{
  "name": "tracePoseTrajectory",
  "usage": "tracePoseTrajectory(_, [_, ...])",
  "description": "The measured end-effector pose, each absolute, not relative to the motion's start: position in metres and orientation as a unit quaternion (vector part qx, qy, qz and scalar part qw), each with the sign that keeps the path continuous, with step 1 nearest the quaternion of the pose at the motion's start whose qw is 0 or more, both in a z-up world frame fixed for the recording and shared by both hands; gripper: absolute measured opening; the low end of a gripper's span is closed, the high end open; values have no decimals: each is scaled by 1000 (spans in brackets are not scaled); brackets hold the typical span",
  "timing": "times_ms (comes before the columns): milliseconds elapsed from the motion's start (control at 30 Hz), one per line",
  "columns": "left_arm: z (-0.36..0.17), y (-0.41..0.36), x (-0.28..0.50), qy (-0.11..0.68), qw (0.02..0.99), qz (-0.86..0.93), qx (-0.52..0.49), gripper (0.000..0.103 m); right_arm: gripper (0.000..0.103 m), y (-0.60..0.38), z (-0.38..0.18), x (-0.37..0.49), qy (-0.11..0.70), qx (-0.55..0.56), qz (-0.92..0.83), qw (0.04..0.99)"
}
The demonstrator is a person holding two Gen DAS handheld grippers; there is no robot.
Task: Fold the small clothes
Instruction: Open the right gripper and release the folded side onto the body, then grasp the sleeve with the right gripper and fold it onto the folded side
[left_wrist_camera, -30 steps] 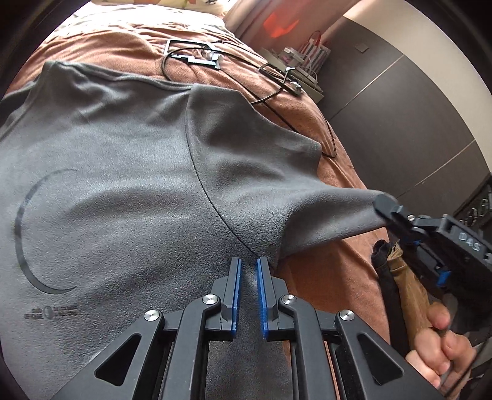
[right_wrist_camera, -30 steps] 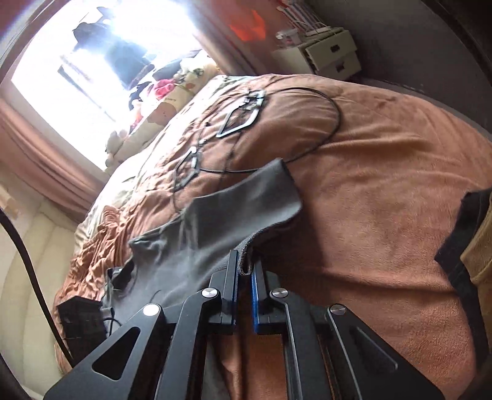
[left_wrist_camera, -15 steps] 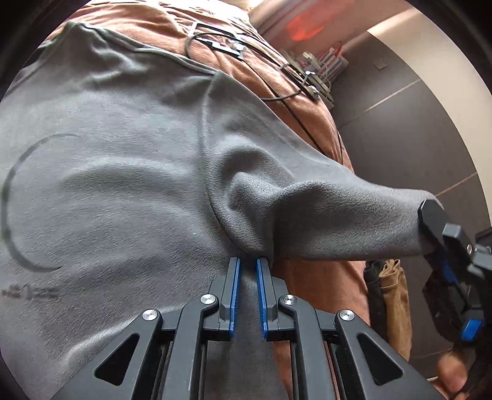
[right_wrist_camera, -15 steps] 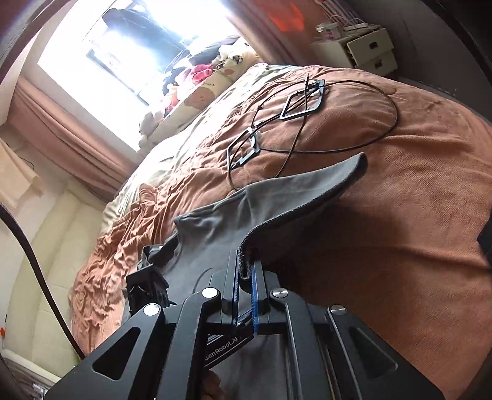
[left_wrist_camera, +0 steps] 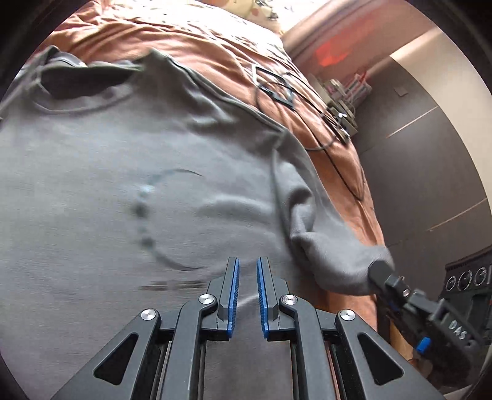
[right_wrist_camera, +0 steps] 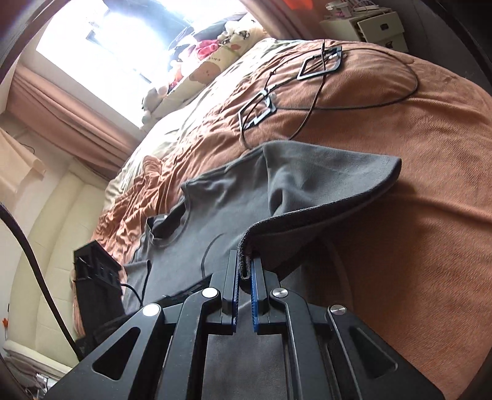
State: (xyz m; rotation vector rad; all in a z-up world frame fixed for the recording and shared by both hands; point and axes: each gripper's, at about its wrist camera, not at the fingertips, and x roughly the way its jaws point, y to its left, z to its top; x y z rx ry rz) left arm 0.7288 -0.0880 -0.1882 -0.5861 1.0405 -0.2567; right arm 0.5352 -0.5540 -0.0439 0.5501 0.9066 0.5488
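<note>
A grey t-shirt point(left_wrist_camera: 123, 190) with a dark ring print lies face up on a brown blanket point(left_wrist_camera: 338, 172); its collar is at the upper left. My left gripper point(left_wrist_camera: 247, 267) hovers low over the shirt's right side. Its blue pads stand a narrow gap apart, and grey cloth runs between them. My right gripper point(right_wrist_camera: 245, 261) is shut on the hem of the sleeve point(right_wrist_camera: 323, 181), which is lifted and arches over the blanket. In the left wrist view the right gripper point(left_wrist_camera: 379, 266) pinches the sleeve tip at the right. The left tool's black body point(right_wrist_camera: 95, 277) shows at the shirt's far side.
Black cables with two square frames point(right_wrist_camera: 319, 66) lie on the blanket point(right_wrist_camera: 415, 184) beyond the shirt. A white drawer unit point(right_wrist_camera: 369, 24) and a dark wardrobe point(left_wrist_camera: 415, 154) stand past the bed edge. Plush toys point(right_wrist_camera: 215, 55) sit under the bright window.
The left gripper has swung across the shirt, so the collar and the ring print have come into its view. The right gripper has carried the lifted sleeve closer to the shirt's body.
</note>
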Motion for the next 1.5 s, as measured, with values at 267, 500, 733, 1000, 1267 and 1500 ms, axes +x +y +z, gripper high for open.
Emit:
tracePoseTrajectory(267, [-174, -66, 717, 487, 824, -114, -265, 22, 4, -534, -66, 533, 471, 232, 245, 815])
tracePoseTrajectory(500, [-157, -64, 706, 480, 833, -107, -256, 68, 82, -549, -56, 529, 471, 223, 218, 825])
tracePoseTrajectory(733, [-145, -67, 698, 471, 839, -115, -246, 79, 83, -587, -56, 529, 469, 272, 203, 816])
tracePoseTrajectory(1000, [-144, -70, 698, 467, 846, -122, -225, 79, 73, -629, -76, 542, 438, 358, 176, 805])
tracePoseTrajectory(1267, [-155, -66, 702, 467, 848, -127, -217, 78, 54, -639, -96, 575, 440, 376, 158, 800])
tracePoseTrajectory(1500, [-168, -51, 704, 475, 843, -123, -220, 78, 35, -627, -111, 604, 447, 369, 151, 801])
